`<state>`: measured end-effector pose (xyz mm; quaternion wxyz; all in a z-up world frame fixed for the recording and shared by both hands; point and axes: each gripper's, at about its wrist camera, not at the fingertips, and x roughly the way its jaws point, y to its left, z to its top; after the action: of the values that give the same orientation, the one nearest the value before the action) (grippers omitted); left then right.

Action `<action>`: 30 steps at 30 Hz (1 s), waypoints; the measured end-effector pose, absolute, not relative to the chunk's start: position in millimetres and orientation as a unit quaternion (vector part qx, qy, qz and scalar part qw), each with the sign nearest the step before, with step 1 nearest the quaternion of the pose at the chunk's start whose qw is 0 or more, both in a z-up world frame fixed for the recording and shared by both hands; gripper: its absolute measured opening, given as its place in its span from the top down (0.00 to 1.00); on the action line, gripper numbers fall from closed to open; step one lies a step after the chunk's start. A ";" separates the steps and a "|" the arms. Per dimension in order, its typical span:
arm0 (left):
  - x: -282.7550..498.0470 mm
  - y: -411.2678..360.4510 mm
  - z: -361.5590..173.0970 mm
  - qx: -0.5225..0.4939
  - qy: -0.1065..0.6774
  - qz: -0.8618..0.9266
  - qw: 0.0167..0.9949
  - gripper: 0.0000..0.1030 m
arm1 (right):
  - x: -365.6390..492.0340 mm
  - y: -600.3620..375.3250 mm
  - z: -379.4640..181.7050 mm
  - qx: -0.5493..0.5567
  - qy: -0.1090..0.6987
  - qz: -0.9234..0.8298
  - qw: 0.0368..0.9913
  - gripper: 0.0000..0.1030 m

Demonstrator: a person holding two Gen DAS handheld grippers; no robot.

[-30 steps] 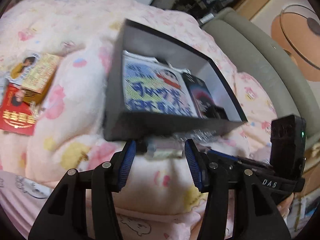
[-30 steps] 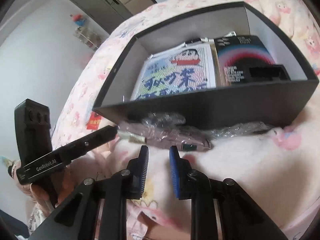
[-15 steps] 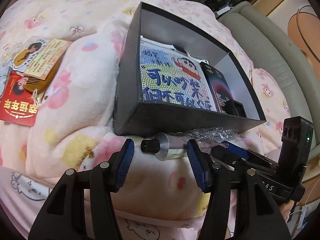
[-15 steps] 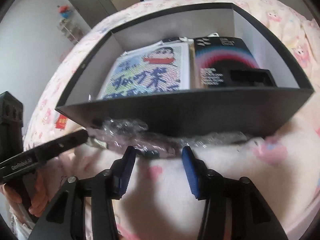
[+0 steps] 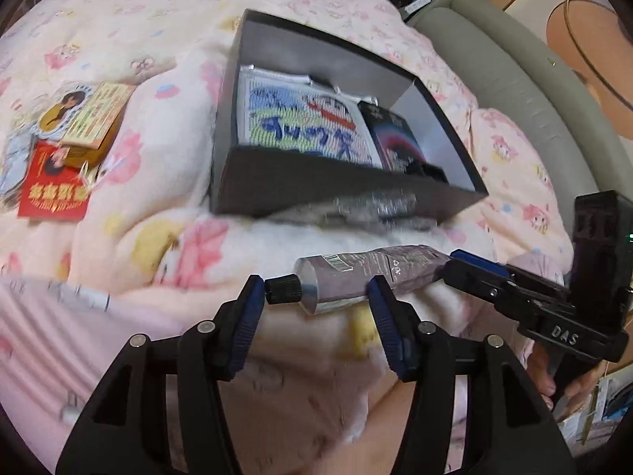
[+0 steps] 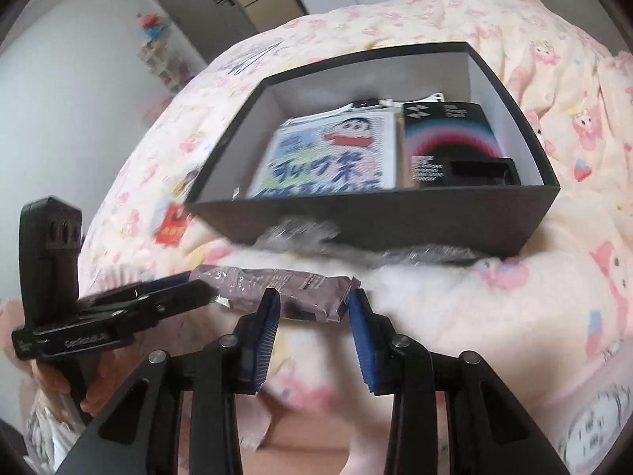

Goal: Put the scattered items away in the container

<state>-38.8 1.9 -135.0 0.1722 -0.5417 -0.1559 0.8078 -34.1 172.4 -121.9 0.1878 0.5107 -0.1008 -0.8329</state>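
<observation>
A grey-lilac tube (image 5: 368, 273) with a black cap lies crosswise just in front of the black box (image 5: 316, 186) on the pink blanket. My left gripper (image 5: 314, 293) has the cap end between its fingers. The cap is by the left pad, the body runs past the right pad, and the jaws are opening. My right gripper (image 6: 314, 301) is at the tube's (image 6: 277, 285) flat end. That end lies across its gap with its corner at the right pad, and the jaws are closing. I see no firm pinch by either. Each gripper shows in the other's view.
The box (image 6: 376, 213) holds a cartoon-print pouch (image 6: 328, 158) and a dark packet (image 6: 447, 142). Crinkled clear wrap (image 5: 376, 202) lies at its front wall. A red card (image 5: 51, 194) and a yellow packet (image 5: 95, 118) lie on the blanket at left. A grey padded edge (image 5: 514, 79) runs behind.
Both grippers drew back and rose a little from the box. The tube now sits closer between the fingers. The right jaws stand wider than a second ago, narrower than half a second ago.
</observation>
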 end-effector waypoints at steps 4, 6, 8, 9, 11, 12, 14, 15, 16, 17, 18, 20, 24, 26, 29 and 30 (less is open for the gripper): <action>-38.3 0.1 -139.7 -0.551 -0.158 0.803 0.165 0.46 | -27.6 158.3 -129.9 0.533 -0.070 -0.823 0.183 0.67; -40.2 -0.7 -144.5 -0.556 -0.161 0.799 0.162 0.46 | -23.9 158.1 -137.0 0.540 -0.064 -0.819 0.183 0.67; -43.9 -0.9 -147.8 -0.557 -0.158 0.800 0.158 0.46 | -24.3 156.5 -144.9 0.549 -0.057 -0.814 0.182 0.67; -46.6 -0.5 -148.3 -0.558 -0.158 0.800 0.156 0.46 | -25.8 155.0 -147.7 0.550 -0.053 -0.813 0.182 0.67; -51.7 0.4 -148.4 -0.558 -0.158 0.800 0.154 0.46 | -28.2 149.8 -149.2 0.550 -0.035 -0.815 0.179 0.65; -54.0 0.7 -148.6 -0.558 -0.157 0.800 0.153 0.46 | -29.5 145.6 -148.7 0.547 -0.021 -0.817 0.178 0.62; -56.6 -0.4 -149.5 -0.560 -0.155 0.800 0.152 0.46 | -29.7 137.9 -148.5 0.541 0.005 -0.822 0.178 0.60; -56.8 -2.1 -149.7 -0.560 -0.154 0.800 0.153 0.46 | -28.5 134.3 -149.1 0.539 0.021 -0.823 0.179 0.60; -56.6 -4.3 -149.2 -0.559 -0.154 0.800 0.153 0.44 | -26.8 132.1 -150.3 0.538 0.033 -0.822 0.182 0.60; -55.8 -6.7 -148.8 -0.558 -0.154 0.801 0.152 0.44 | -25.4 131.5 -151.3 0.537 0.039 -0.822 0.184 0.60; -54.6 -9.2 -148.6 -0.558 -0.153 0.801 0.150 0.44 | -23.8 132.3 -153.1 0.537 0.041 -0.822 0.185 0.60; -53.4 -11.3 -148.9 -0.561 -0.151 0.800 0.148 0.44 | -23.0 134.6 -157.2 0.537 0.041 -0.822 0.186 0.60; -52.4 -1.8 -152.0 -0.563 -0.124 0.804 0.147 0.41 | -26.6 128.4 -166.4 0.534 0.063 -0.823 0.185 0.58; -52.9 2.5 -153.7 -0.565 -0.118 0.803 0.151 0.42 | -28.0 121.8 -172.0 0.532 0.080 -0.823 0.183 0.58; -52.0 3.2 -148.8 -0.558 -0.120 0.807 0.155 0.40 | -26.2 119.0 -166.9 0.525 0.086 -0.828 0.175 0.58; -51.8 1.9 -147.0 -0.558 -0.122 0.806 0.157 0.41 | -25.6 121.1 -163.1 0.522 0.079 -0.830 0.177 0.58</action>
<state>-51.8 1.9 -147.0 0.1574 -0.5576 -0.1223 0.8058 -25.6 121.1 -163.1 0.1768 0.5224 0.0793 -0.8304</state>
